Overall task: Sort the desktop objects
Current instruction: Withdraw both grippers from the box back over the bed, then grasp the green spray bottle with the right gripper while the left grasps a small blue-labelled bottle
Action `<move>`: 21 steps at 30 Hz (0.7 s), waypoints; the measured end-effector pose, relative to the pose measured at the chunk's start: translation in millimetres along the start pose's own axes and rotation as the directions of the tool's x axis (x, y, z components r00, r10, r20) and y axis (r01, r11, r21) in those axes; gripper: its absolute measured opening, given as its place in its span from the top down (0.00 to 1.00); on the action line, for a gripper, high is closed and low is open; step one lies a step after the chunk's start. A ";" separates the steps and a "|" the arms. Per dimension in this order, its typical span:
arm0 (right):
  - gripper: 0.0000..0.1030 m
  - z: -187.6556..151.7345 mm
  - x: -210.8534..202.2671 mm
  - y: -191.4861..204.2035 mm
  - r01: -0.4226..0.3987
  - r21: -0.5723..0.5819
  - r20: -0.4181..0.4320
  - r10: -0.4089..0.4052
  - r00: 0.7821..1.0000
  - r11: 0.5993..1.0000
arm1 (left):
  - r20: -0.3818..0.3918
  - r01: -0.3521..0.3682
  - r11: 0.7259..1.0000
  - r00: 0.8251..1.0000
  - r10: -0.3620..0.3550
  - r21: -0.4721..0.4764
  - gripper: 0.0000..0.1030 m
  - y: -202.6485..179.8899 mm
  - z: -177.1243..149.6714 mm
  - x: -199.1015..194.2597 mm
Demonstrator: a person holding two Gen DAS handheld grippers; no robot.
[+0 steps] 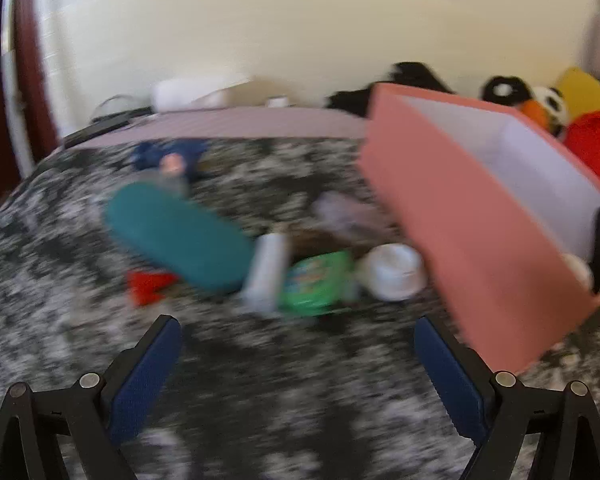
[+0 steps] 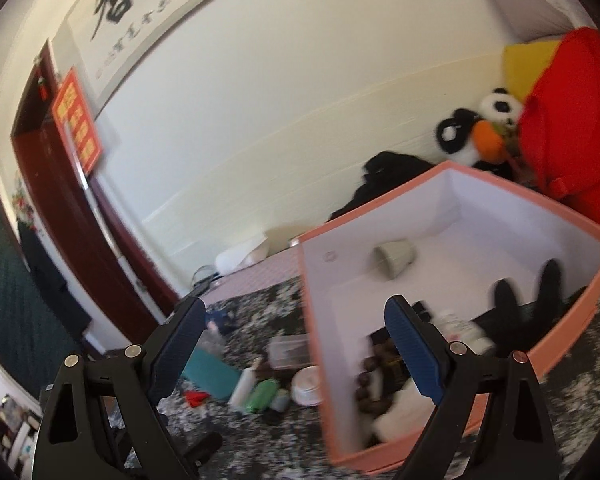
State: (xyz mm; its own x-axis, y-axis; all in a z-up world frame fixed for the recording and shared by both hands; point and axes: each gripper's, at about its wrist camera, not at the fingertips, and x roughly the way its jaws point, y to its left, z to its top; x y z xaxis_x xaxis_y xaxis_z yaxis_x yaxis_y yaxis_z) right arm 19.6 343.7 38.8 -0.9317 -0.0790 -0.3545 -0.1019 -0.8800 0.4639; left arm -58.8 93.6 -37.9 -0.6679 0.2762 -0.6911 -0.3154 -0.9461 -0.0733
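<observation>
A pink box (image 1: pixel 472 232) with a white inside stands on the mottled black-and-white cover (image 1: pixel 260 380). Left of it lie a teal case (image 1: pixel 180 236), a white bottle (image 1: pixel 266 272), a green pack (image 1: pixel 316 282), a white round jar (image 1: pixel 392 270) and a small red piece (image 1: pixel 148 286). My left gripper (image 1: pixel 298 332) is open and empty, a little short of this pile. My right gripper (image 2: pixel 296 320) is open and empty above the box's near left wall (image 2: pixel 324 320). Inside the box (image 2: pixel 500 216) lie a grey cup (image 2: pixel 396 258), dark items and white items.
A blue toy (image 1: pixel 172 158) lies farther back on the cover. Plush toys, a panda (image 2: pixel 496 110) and a red cushion (image 2: pixel 572 120), sit against the wall at the right. A dark red door frame (image 2: pixel 60 208) stands at the left. The left wrist view is blurred.
</observation>
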 end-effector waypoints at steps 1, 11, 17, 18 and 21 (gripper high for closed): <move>0.09 -3.5 4.4 8.7 -0.008 -0.010 -0.008 0.008 1.000 1.000 | -0.003 -0.015 1.000 1.000 0.015 -0.008 0.06 9.5 -1.6 -1.0; 0.23 -56.9 68.0 83.7 0.019 -0.227 -0.171 -0.059 0.983 0.974 | -0.019 -0.074 0.989 0.997 0.073 -0.126 0.06 95.0 -11.1 -13.5; 0.64 -92.6 135.4 74.0 0.019 -0.149 -0.405 -0.078 0.911 0.989 | -0.027 -0.059 0.973 0.998 0.054 -0.224 0.06 128.0 -13.0 -10.9; 0.64 -98.1 145.9 70.0 0.035 -0.140 -0.431 -0.093 0.898 0.990 | -0.030 -0.057 0.971 0.998 0.052 -0.231 0.06 131.1 -13.4 -9.9; 0.64 -108.0 165.4 55.2 0.084 -0.122 -0.471 -0.132 0.872 0.989 | -0.033 -0.060 0.973 0.998 0.054 -0.221 0.06 137.6 -15.3 -7.2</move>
State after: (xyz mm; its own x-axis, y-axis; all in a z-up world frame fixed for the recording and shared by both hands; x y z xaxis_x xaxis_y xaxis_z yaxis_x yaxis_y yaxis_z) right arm -102.5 231.5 -81.9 -0.6345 -0.1733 -0.7532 -0.1363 -0.9342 0.3297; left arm -87.1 -41.1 -54.1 -0.6609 0.2193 -0.7177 -0.1178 -0.9748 -0.1894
